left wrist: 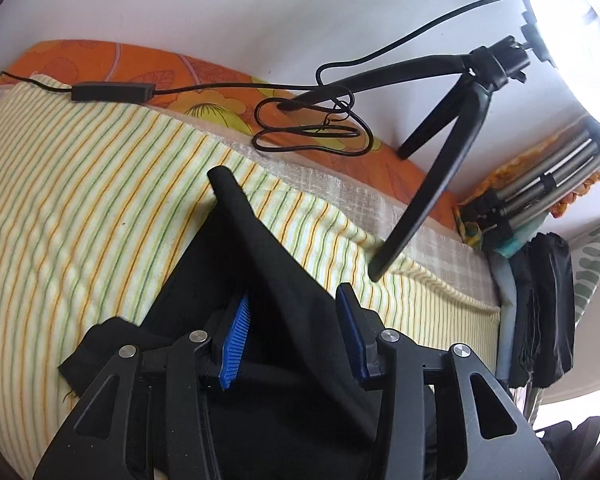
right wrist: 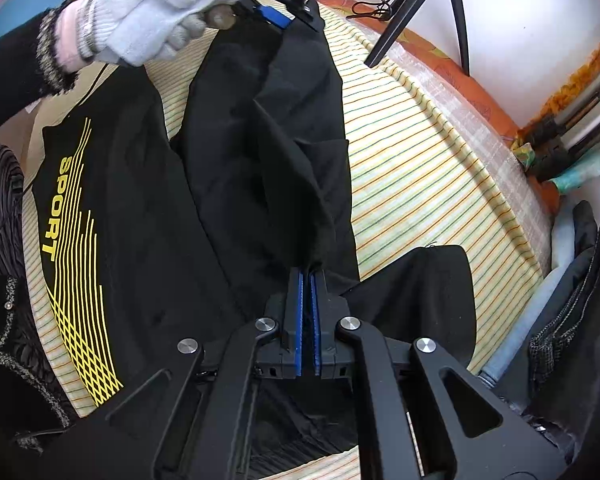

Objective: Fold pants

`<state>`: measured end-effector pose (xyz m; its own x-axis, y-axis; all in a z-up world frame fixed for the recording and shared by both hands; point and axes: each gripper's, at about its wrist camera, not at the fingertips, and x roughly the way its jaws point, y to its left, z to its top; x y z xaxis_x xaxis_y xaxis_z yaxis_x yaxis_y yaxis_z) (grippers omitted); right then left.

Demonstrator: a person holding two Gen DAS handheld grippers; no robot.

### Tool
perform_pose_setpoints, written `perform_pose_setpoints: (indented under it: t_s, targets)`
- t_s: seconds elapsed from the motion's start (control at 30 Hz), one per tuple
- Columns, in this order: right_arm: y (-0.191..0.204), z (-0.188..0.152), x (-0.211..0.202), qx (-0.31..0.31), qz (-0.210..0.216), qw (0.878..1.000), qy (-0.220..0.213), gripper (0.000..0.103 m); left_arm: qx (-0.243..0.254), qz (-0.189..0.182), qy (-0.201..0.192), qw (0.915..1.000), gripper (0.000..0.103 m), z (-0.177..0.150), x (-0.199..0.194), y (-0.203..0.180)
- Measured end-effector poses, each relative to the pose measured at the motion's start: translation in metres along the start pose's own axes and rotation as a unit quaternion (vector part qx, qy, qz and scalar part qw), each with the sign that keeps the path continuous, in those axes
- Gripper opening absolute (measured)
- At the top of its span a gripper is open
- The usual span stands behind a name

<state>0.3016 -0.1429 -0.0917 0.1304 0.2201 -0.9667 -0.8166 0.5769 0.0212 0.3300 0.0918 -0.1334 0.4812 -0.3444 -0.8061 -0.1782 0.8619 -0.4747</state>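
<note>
Black pants (right wrist: pixel 260 140): spread on the striped bed sheet (right wrist: pixel 420 168), partly lifted.
Right gripper (right wrist: pixel 308 276): blue pads pressed together on a pants fold.
Left gripper (left wrist: pixel 292 312): jaws held apart, fabric between them.

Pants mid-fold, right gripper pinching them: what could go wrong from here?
1. The left gripper is open with a ridge of the black pants between its fingers; if the lift goes on before it shuts, that side may sag.
2. The right gripper is shut on a thin bunch of fabric, which could slip out.
3. The small tripod stands with one leg on the striped sheet; dragged cloth might tip it.
</note>
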Motion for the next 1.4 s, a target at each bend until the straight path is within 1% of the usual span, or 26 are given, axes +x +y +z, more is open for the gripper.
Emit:
perform_pose_setpoints:
  t_s: [0.03, 0.07, 0.17, 0.27, 0.43, 0.53, 0.63, 0.73, 0.83, 1.0, 1.17, 1.23, 1.4]
  targets:
    - [-0.001, 0.000, 0.002, 0.001, 0.000, 1.000, -0.001, 0.004, -0.003, 0.001, -0.006, 1.0000, 0.024, 0.001, 0.002, 0.001]
    - [-0.002, -0.001, 0.003, 0.003, 0.000, 1.000, -0.001, 0.004, -0.003, -0.001, -0.008, 1.0000, 0.000, 0.002, 0.003, 0.001]
    - [-0.008, -0.002, 0.003, 0.014, -0.005, 1.000, -0.006, 0.004, 0.006, 0.003, -0.020, 0.9998, 0.000, 0.000, 0.003, 0.000]
    - [-0.014, -0.003, -0.004, 0.025, -0.019, 0.999, -0.019, 0.004, 0.013, -0.003, -0.041, 0.9991, 0.000, -0.003, -0.012, -0.002]
    - [-0.016, -0.004, -0.025, 0.046, -0.041, 0.997, -0.045, 0.004, 0.023, -0.015, -0.079, 0.9965, 0.000, -0.007, -0.060, -0.005]
    - [-0.010, -0.005, -0.040, 0.051, -0.050, 0.996, -0.061, 0.004, 0.034, -0.011, -0.106, 0.9937, 0.000, -0.015, -0.097, -0.005]
    - [0.003, -0.009, -0.057, 0.048, -0.062, 0.994, -0.075, 0.004, 0.039, -0.012, -0.123, 0.9916, 0.000, -0.028, -0.126, -0.003]
    - [0.021, -0.013, -0.070, 0.044, -0.070, 0.993, -0.085, 0.004, 0.034, -0.016, -0.136, 0.9900, 0.000, -0.046, -0.151, 0.005]
    - [0.037, -0.019, -0.076, 0.041, -0.072, 0.992, -0.090, 0.004, 0.034, -0.015, -0.137, 0.9898, 0.000, -0.069, -0.169, 0.015]
    - [0.077, -0.040, -0.080, 0.027, -0.078, 0.993, -0.085, 0.004, 0.026, -0.023, -0.142, 0.9893, 0.000, -0.110, -0.191, 0.028]
    - [0.114, -0.065, -0.074, 0.024, -0.076, 0.994, -0.078, 0.004, 0.009, -0.029, -0.143, 0.9892, 0.000, -0.150, -0.204, 0.046]
    - [0.126, -0.074, -0.068, 0.022, -0.073, 0.995, -0.072, 0.004, -0.007, -0.032, -0.143, 0.9892, 0.000, -0.168, -0.207, 0.057]
    - [0.151, -0.099, -0.051, 0.027, -0.066, 0.996, -0.057, 0.003, -0.030, -0.025, -0.131, 0.9906, 0.000, -0.210, -0.202, 0.080]
